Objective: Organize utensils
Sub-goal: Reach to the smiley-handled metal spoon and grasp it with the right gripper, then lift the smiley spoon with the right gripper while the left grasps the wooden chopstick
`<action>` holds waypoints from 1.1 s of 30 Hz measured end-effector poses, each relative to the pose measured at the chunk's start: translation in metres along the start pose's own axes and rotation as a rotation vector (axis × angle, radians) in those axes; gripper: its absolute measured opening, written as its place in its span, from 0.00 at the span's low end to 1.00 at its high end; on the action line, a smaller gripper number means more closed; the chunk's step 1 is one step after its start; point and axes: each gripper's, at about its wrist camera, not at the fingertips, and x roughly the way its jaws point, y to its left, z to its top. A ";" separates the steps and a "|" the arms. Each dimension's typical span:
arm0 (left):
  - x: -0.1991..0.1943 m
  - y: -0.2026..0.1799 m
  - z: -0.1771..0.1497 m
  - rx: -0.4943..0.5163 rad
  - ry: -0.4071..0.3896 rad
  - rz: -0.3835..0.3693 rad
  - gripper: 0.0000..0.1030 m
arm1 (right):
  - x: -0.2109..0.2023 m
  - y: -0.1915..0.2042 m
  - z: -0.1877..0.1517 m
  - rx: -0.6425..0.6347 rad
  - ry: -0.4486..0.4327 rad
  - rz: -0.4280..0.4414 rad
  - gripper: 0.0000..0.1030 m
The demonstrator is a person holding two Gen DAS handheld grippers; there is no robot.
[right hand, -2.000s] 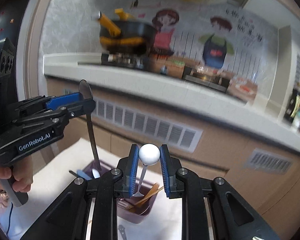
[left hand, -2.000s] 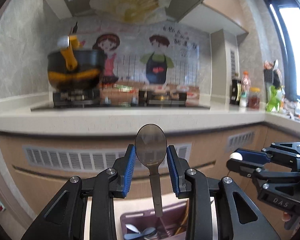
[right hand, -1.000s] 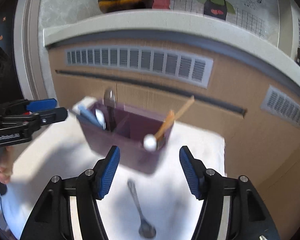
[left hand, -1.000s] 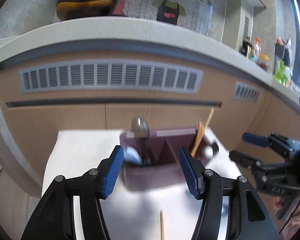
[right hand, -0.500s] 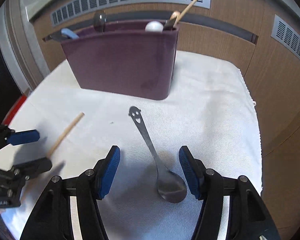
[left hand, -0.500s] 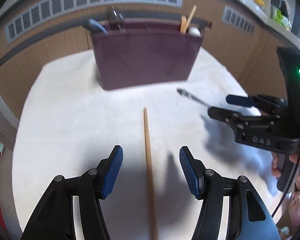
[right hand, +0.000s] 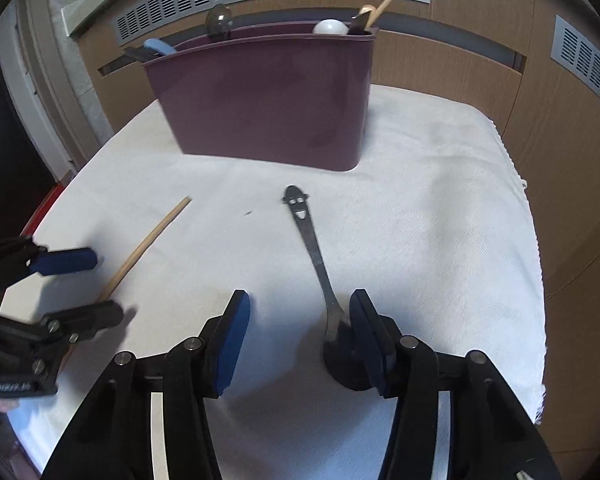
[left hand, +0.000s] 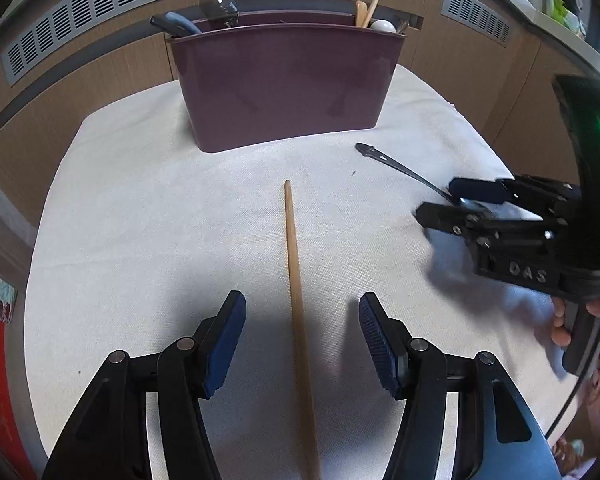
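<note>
dropped from caddy [left hand: 284,92] to cloth | left gripper [left hand: 300,344] wide, straddling chopstick [left hand: 294,264], no grip | right gripper [right hand: 296,340] closing round spoon [right hand: 320,272], pads not yet pressing | last two loose utensils, pickup next

A wooden chopstick [left hand: 296,280] lies flat, pointing to twelve o'clock toward the upright maroon holder [left hand: 284,88]. At three o'clock lies a smiley-handled metal spoon [right hand: 312,248], bowl nearest.
</note>
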 end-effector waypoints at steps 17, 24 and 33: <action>-0.011 0.018 -0.002 -0.051 -0.012 -0.005 0.58 | -0.013 0.003 -0.008 0.002 0.003 0.055 0.40; -0.014 0.021 -0.003 -0.053 -0.004 -0.040 0.58 | 0.007 0.021 0.011 -0.067 0.016 -0.030 0.10; -0.005 0.002 0.004 0.056 0.038 -0.040 0.50 | -0.025 0.006 -0.032 -0.041 0.024 0.020 0.10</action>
